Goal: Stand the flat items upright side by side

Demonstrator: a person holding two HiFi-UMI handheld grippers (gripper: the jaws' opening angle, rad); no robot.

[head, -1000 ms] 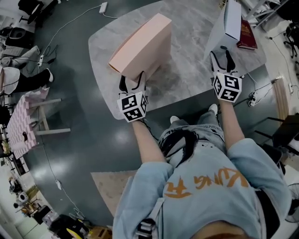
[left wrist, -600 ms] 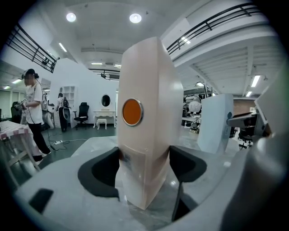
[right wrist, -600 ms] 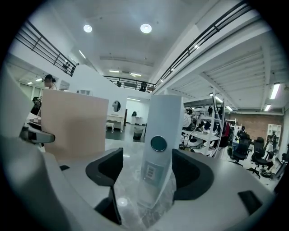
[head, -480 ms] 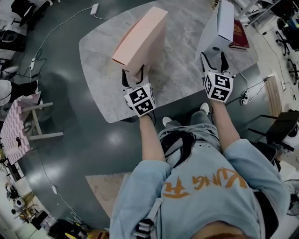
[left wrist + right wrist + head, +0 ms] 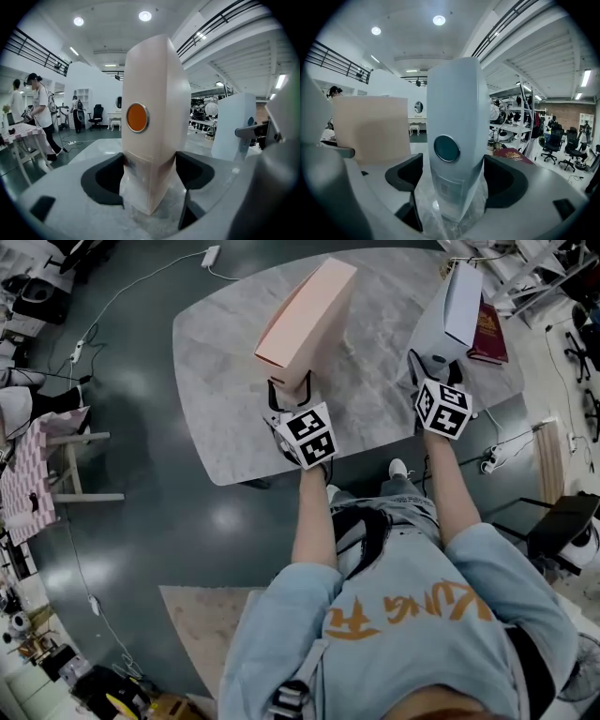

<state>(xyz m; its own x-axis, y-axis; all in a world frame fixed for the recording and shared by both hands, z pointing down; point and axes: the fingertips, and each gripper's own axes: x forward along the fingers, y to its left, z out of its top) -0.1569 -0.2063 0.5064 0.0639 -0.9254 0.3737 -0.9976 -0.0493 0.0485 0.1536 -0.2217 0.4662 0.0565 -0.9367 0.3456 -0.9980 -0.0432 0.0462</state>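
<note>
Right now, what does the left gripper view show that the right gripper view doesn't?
Only the left gripper view: the pink box end-on with its orange dot, gripped by the left gripper. Only the right gripper view: the pale blue box end-on with a dark dot, standing between the right gripper fingers, which have just been opening, and a dark red book. Both: the two boxes upright on the marble table.
</note>
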